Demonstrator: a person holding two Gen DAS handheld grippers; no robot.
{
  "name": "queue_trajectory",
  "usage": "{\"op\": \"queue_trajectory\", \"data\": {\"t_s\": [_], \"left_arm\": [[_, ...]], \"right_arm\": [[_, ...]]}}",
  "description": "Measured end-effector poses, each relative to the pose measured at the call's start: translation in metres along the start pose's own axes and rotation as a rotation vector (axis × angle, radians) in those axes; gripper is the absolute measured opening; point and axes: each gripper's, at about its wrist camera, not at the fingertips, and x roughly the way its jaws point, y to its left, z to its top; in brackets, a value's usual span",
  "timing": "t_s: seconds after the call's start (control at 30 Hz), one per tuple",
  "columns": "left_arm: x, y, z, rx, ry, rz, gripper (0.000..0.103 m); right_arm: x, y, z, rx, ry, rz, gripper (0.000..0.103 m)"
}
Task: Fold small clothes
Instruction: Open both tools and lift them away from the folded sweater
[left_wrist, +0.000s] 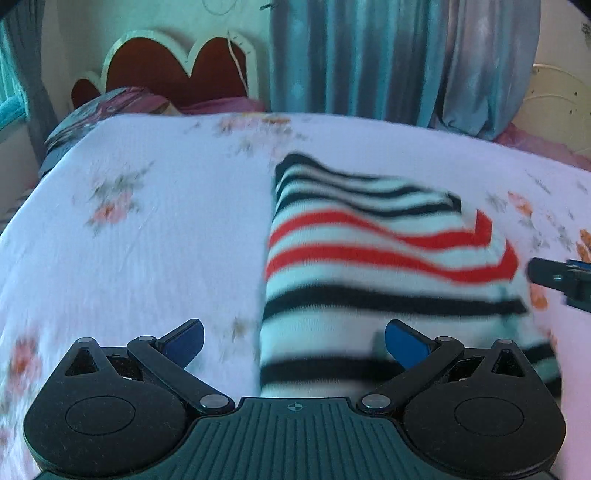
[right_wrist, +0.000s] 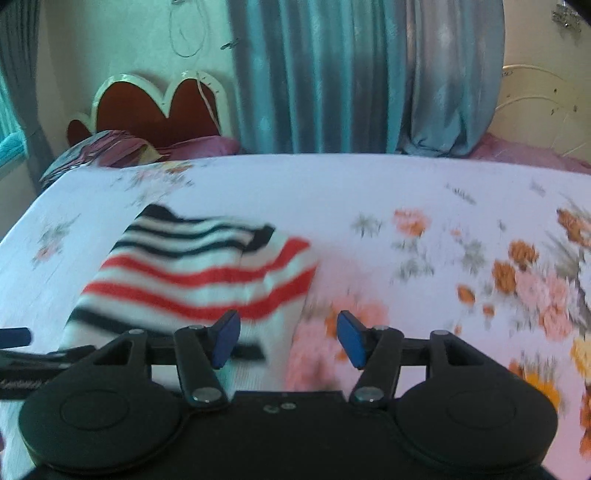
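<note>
A small striped garment (left_wrist: 388, 258), white with black and red stripes, lies folded on the floral bedsheet (left_wrist: 147, 221). My left gripper (left_wrist: 294, 341) is open and empty, hovering over the garment's near left edge. In the right wrist view the garment (right_wrist: 199, 273) lies to the left and ahead. My right gripper (right_wrist: 288, 339) is open and empty over the garment's near right corner. The right gripper's fingers (left_wrist: 546, 275) show at the right edge of the left wrist view. The left gripper's fingers (right_wrist: 14, 338) show at the left edge of the right wrist view.
The bed fills both views. A red scalloped headboard (left_wrist: 173, 70) and dark pillows (left_wrist: 103, 110) stand at the far left. Teal curtains (left_wrist: 369, 55) hang behind the far edge. The sheet's far edge (right_wrist: 332, 158) drops off toward the wall.
</note>
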Motion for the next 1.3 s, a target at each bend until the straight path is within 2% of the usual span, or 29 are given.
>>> {"op": "queue_trajectory", "data": {"t_s": [0.1,0.17,0.23,0.4,0.53,0.67,0.83,0.97,1.0,1.1,1.2,1.3], "left_arm": [[0.014,-0.006,0.013,0.013,0.008,0.002,0.103],[0.028,-0.011,0.017,0.039,0.029,0.011,0.103],[0.035,-0.012,0.016,0.040,0.035,-0.001,0.103],[0.037,-0.016,0.017,0.055,0.033,-0.005,0.103],[0.033,-0.013,0.019,0.039,0.055,-0.010,0.103],[0.020,-0.011,0.015,0.041,0.046,0.004,0.103],[0.003,-0.008,0.002,0.032,0.051,0.004,0.103],[-0.022,-0.007,-0.011,0.020,0.046,0.016,0.103],[-0.030,-0.005,-0.014,0.013,0.038,0.017,0.103],[-0.061,-0.004,-0.023,-0.009,0.016,0.014,0.103],[-0.095,-0.005,-0.038,-0.018,-0.002,0.005,0.103],[-0.130,-0.007,-0.055,-0.025,-0.028,0.001,0.103]], "right_arm": [[0.029,0.005,0.008,-0.034,0.035,-0.069,0.055],[0.048,0.007,0.005,-0.059,0.089,-0.098,0.053],[0.057,0.008,-0.001,-0.087,0.102,-0.136,0.053],[0.060,0.003,-0.004,-0.057,0.114,-0.138,0.054],[0.031,0.005,0.002,-0.027,0.065,-0.093,0.056],[-0.002,0.007,-0.016,-0.057,0.023,-0.057,0.057],[0.000,-0.001,-0.049,-0.068,0.063,-0.072,0.060],[-0.011,-0.002,-0.040,-0.025,0.065,-0.057,0.060],[-0.021,-0.002,-0.039,-0.016,0.048,-0.040,0.063],[-0.057,-0.004,-0.044,0.001,0.013,0.028,0.081],[-0.086,-0.007,-0.054,0.002,0.020,0.083,0.082],[-0.114,-0.011,-0.065,0.009,0.044,0.136,0.091]]}}
